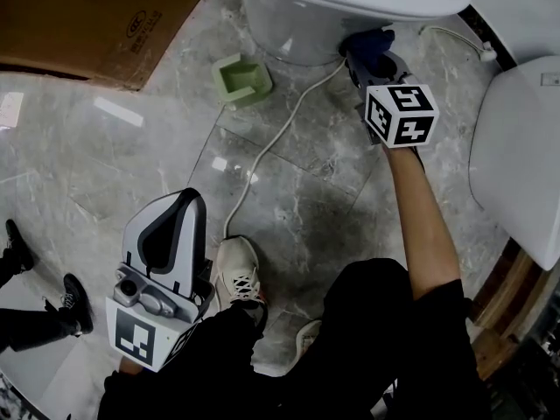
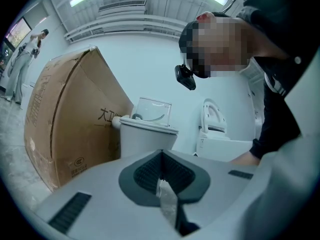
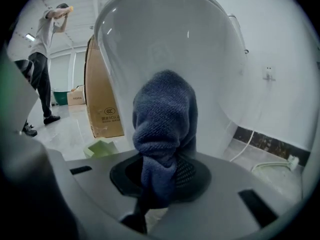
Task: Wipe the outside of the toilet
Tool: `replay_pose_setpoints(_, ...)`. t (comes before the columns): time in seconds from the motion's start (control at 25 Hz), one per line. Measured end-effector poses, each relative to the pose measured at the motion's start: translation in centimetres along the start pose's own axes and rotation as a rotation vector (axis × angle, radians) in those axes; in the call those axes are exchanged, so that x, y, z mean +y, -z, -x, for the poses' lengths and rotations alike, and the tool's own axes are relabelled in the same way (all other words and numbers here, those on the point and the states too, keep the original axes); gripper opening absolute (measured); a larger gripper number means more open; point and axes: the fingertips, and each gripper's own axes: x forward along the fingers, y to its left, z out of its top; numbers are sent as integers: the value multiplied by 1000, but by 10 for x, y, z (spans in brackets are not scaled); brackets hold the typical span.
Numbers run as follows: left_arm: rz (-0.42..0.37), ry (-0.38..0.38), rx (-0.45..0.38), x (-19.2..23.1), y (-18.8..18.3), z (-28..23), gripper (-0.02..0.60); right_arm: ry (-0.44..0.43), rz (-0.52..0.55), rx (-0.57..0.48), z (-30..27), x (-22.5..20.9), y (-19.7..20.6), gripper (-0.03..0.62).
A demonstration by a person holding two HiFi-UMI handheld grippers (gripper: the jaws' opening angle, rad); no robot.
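Head view: toilet (image 1: 293,38) on the grey floor (image 1: 306,199), ahead of the person.
Right gripper (image 3: 162,176): fingers clenched on a blue cloth (image 3: 165,119), against the toilet bowl's outside.
Left gripper (image 2: 161,176): fingers closed together, low, well apart from it.

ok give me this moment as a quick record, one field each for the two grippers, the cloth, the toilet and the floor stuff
right gripper: shut on the blue cloth
blue cloth: bunched, up against the toilet's outer wall
toilet: white, cloth meets it low, under the rim
left gripper: jaws together, by the person's knee, away from the toilet
floor: green container, white cable, cardboard box
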Motion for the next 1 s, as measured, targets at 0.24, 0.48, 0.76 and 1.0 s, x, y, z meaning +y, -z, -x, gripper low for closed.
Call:
replay_pose_setpoints(0.24,5,12,10,0,4,-5,9,-8,-38,34,-16,-1,26,71)
replay_pose_setpoints(0.48,7,23,3,-1,5,-10,9,-9,-55,83,-30,-2,52,71)
replay_pose_setpoints(0.76,20,23,17,0,7,-10,9,-13,-110,184,-51,1,91,71)
replay_pose_setpoints(1.0,20,10,29,8,9,-6,9,-3,-124,250,-62,2,111,72)
